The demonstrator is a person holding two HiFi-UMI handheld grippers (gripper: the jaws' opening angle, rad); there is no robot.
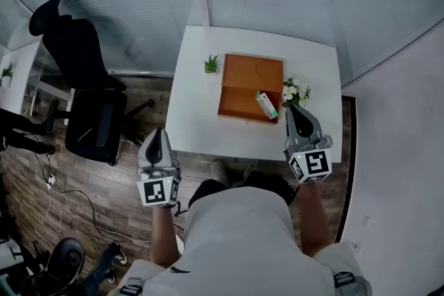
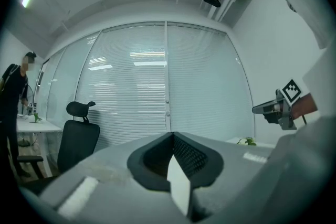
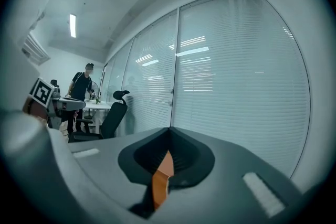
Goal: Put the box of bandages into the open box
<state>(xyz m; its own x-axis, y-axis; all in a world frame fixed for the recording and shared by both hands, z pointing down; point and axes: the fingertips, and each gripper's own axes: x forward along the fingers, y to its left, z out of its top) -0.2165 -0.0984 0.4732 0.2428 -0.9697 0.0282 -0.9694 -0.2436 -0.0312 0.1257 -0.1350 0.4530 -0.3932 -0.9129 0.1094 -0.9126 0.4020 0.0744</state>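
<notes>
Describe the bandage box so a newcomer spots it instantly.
Find the white table; an orange open box lies at its middle. The box of bandages sits slanted at that box's near right corner, beside the white flowers. It is the only small white-and-green carton; the other green item, a potted plant, stands left of the orange box.

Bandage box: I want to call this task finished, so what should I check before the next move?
1. Box of bandages inside the open box: ok, it lies at the front right corner.
2. It lies flat: cannot tell, it looks tilted.
3. Left gripper jaws together, nothing held: ok.
4. Right gripper jaws together, nothing held: ok.
5. Right gripper clear of the flowers: cannot tell, they look close in the head view.
6. Small plant upright beside the open box: ok.
</notes>
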